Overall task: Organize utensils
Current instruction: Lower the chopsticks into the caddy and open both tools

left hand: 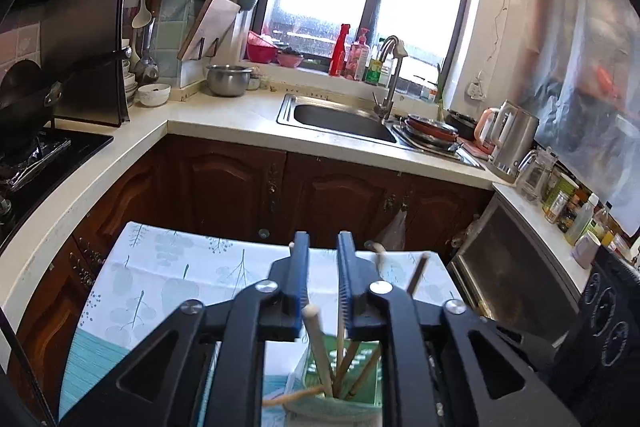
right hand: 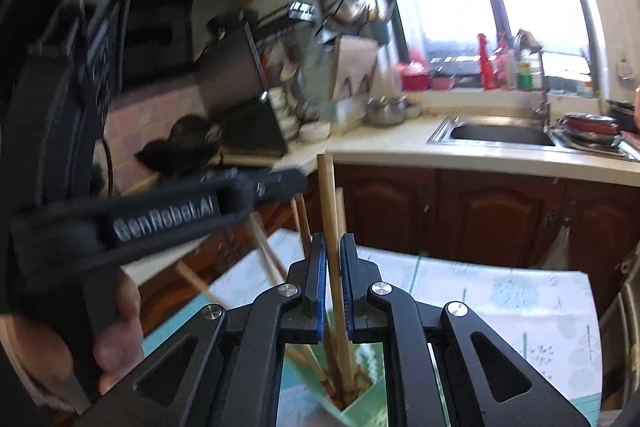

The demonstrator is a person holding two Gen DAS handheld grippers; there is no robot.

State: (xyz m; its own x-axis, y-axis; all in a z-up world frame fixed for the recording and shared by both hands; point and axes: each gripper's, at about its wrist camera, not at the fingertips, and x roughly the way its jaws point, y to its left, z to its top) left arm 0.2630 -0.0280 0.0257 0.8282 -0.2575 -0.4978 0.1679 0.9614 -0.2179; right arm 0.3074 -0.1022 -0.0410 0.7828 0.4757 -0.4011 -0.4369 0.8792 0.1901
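five-odd chopsticks (left hand: 317, 347), one holder (left hand: 340, 367)

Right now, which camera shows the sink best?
The left wrist view: the sink sits centred and sharp, basin and faucet both clear. The right wrist view shows it off to the right, smaller and blurred.

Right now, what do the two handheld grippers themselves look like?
Both match: the left gripper and right gripper are black plastic linkages with round silver pivot pins and blue ribbed pads lining the fingers. In the right wrist view, the left gripper's body carries raised pale lettering.
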